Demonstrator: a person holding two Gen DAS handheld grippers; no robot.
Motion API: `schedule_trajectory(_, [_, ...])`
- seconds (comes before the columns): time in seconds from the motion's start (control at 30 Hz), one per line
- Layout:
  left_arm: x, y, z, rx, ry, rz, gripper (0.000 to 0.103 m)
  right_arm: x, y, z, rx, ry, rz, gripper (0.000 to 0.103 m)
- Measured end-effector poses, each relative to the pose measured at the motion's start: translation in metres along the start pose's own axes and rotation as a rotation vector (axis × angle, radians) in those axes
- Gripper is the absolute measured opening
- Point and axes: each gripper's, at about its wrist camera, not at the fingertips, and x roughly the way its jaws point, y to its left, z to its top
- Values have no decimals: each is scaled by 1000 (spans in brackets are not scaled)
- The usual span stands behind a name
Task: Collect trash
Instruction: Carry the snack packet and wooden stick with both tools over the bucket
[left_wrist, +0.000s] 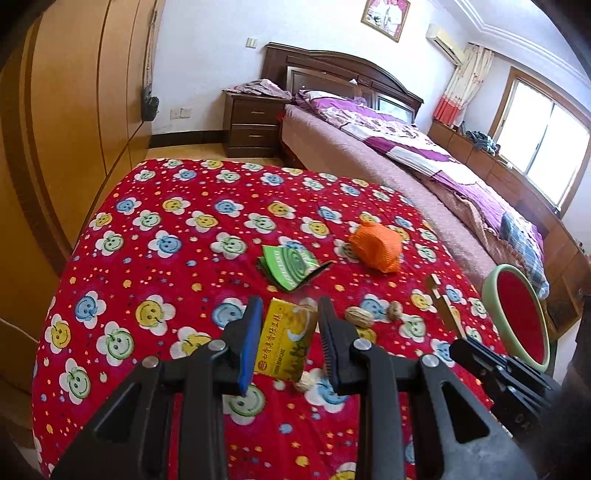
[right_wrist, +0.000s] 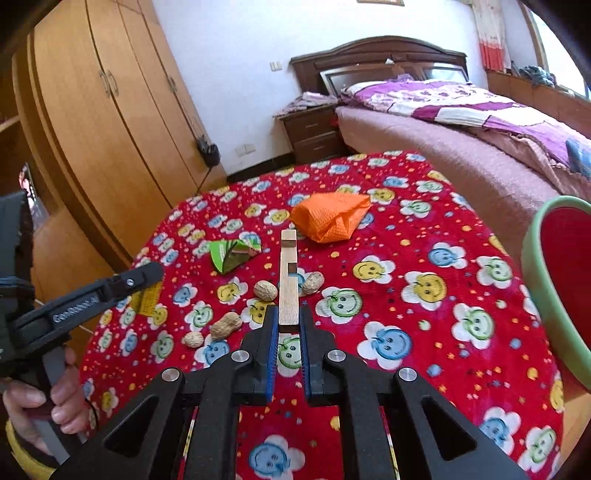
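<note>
While both grippers carry trash above the table (right_wrist: 424, 332), its red smiley cloth bears the rest. To the right stands the bin (right_wrist: 561, 280), green-rimmed and red inside, tilted toward the cameras. Further back lie an orange bag (right_wrist: 328, 216) and a green wrapper (right_wrist: 232, 254). Peanuts (right_wrist: 265, 290) are scattered near the middle.

Clamped in the left gripper (left_wrist: 290, 345) is a yellow box (left_wrist: 286, 341), pinched across its width. Closed on one end of a wooden stick (right_wrist: 289, 280), the right gripper (right_wrist: 289, 332) leaves most of the stick jutting forward.

Judging from that end-grip, the stick could pivot or slip out on the way to the bin, or catch on its rim. Held lightly, the box might crush or twist loose. Both hands heading for the bin together risk colliding.
</note>
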Motion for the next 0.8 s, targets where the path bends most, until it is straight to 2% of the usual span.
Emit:
schedule_trajectory(0.43, [-23,-49,1,84,-25,-66,30,-60,-29,-7,71,-107,-32,10])
schedule_trajectory(0.8, [-16,-114,0,207,4,-135,30,-100,-70,-13,147,-178,-115,10])
